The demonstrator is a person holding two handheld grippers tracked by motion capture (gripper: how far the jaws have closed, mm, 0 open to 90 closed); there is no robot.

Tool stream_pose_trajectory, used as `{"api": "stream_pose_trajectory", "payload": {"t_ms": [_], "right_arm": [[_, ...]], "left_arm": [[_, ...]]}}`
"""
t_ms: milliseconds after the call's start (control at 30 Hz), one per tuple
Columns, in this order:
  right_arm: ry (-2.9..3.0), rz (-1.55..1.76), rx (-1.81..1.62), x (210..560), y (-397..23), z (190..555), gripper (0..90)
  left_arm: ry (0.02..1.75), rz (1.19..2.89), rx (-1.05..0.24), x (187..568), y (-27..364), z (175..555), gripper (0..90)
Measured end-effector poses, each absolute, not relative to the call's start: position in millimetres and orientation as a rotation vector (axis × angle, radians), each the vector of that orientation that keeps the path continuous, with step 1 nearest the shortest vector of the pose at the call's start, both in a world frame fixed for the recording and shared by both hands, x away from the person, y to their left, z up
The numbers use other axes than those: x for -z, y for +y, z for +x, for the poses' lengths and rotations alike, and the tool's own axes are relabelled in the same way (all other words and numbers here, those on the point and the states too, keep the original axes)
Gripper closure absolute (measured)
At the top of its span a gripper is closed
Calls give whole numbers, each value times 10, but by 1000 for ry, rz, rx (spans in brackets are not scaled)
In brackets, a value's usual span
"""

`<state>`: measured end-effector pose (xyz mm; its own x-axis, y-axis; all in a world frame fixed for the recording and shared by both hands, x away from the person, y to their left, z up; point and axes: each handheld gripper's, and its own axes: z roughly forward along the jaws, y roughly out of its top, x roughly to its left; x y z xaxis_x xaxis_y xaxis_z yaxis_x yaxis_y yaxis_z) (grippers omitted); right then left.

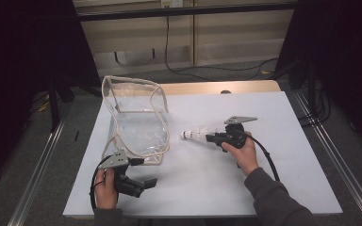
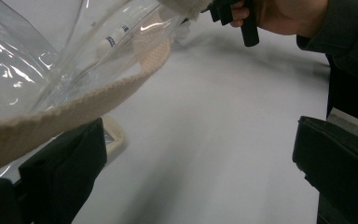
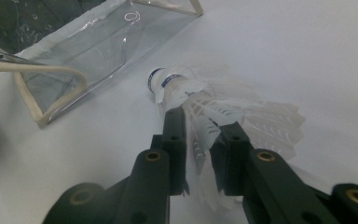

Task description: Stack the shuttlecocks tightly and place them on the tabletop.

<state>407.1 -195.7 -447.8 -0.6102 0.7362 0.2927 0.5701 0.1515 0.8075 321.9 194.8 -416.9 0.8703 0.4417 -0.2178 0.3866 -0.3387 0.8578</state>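
Note:
A stack of white feather shuttlecocks (image 1: 195, 135) (image 3: 223, 98) lies on its side on the white table, corks with blue bands pointing at the bag. My right gripper (image 1: 210, 138) (image 3: 199, 128) is level behind it, jaws a little apart with the feather skirt lying between them, not squeezed. A clear plastic bag (image 1: 136, 117) (image 3: 88, 46) with beige trim stands open at the left. My left gripper (image 1: 144, 172) (image 2: 200, 154) sits at the bag's near corner, jaws wide open; the bag's beige rim (image 2: 74, 109) runs above one jaw. A shuttlecock cork (image 2: 114, 37) shows through the bag.
The white table (image 1: 264, 179) has bare room in front and to the right of the hands. Its wooden far edge (image 1: 207, 87) lies behind the bag. Metal rails (image 1: 330, 155) run along both sides, and cables lie on the floor beyond.

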Motion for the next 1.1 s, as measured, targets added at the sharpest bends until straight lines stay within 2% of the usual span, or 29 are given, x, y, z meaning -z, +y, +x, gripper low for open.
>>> {"api": "stream_pose_trajectory", "payload": {"t_ms": [267,567,800,1100], "right_arm": [[2240,1298,-1436,4461,-1979,4045,603],[2249,1302,-1439,4454,-1995,4007,487],[2237,1323,-1442,4437,-2025,3972,346],[2230,1347,-1434,4465,-2048,3927,235]], "left_arm": [[611,1961,-62,4163,1954,3217,30],[608,1963,-65,4163,1956,3218,29],[609,1960,-67,4159,1954,3215,29],[608,1958,-66,4158,1953,3215,29]]}}
